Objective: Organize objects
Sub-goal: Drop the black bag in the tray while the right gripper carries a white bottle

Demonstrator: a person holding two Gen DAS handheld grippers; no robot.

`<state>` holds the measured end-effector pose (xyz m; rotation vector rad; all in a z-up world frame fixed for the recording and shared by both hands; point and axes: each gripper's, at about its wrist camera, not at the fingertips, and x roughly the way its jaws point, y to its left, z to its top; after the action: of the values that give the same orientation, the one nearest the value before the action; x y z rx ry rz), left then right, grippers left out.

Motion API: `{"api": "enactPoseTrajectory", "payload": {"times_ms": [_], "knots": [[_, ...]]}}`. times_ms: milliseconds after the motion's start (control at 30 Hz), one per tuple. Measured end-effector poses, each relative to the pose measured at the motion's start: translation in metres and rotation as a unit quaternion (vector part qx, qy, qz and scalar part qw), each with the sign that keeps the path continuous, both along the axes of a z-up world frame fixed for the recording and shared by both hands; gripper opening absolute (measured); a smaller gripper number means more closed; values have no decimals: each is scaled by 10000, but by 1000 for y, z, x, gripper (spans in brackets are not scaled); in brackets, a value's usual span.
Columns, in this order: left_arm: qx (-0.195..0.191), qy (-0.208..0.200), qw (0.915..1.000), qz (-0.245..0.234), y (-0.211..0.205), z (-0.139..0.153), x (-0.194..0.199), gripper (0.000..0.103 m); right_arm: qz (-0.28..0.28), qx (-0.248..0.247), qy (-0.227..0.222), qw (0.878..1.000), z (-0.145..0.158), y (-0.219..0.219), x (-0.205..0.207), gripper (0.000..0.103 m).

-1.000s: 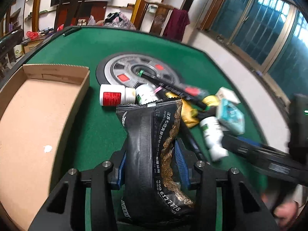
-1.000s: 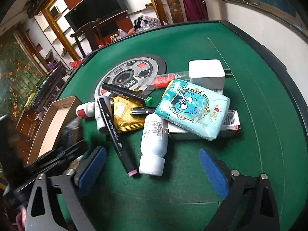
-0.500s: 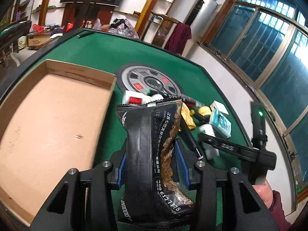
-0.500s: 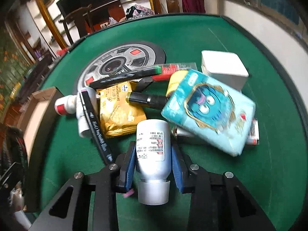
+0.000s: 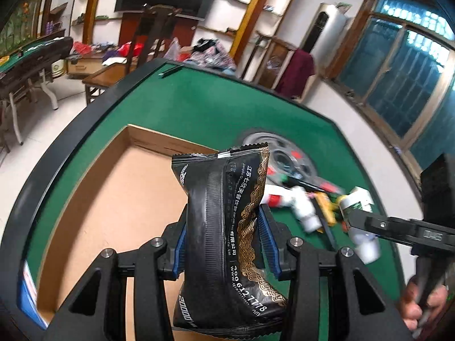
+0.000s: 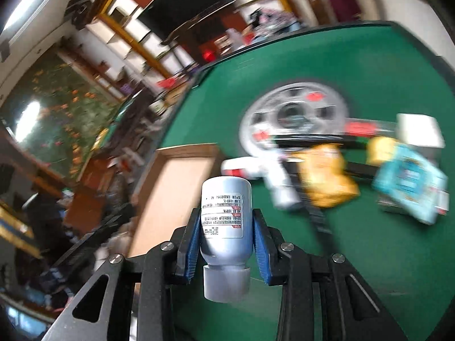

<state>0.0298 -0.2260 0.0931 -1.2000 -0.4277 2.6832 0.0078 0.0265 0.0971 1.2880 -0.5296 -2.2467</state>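
Cardboard tray bare; left gripper clamps black packet, right gripper clamps white bottle; pile remains.

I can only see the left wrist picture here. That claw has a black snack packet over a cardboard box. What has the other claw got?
Observer: The right claw is shut on a white bottle, cap end toward the camera.
Visitor: Is there anything printed on it?
Observer: A white label with small print and red marks, too small to read.
Visitor: And what is left in the pile?
Observer: A light blue packet with a cartoon print lies on the green table, beside a yellow snack bag.
Visitor: Anything behind those?
Observer: A white box at the far right.
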Motion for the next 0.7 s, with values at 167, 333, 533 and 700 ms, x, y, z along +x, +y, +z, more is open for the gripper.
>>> {"api": "enactPoseTrajectory", "payload": {"times_ms": [167,333,533,700], "knots": [[27,-384,9990,245,-22,-27,-42,43,221,97,-295,9993,-7,-68,-45,38],[328,-675,9967,307,-32,-53,-69,43,212,526,-568,9968,-29,-113,-76,38],[475,-861,9947,292,-29,-73,-82,43,-31,803,-790,9936,-53,-121,-99,38],[582,-844,9941,355,-33,-79,-88,46,-87,863,-852,9926,-56,-114,-112,39]]}}
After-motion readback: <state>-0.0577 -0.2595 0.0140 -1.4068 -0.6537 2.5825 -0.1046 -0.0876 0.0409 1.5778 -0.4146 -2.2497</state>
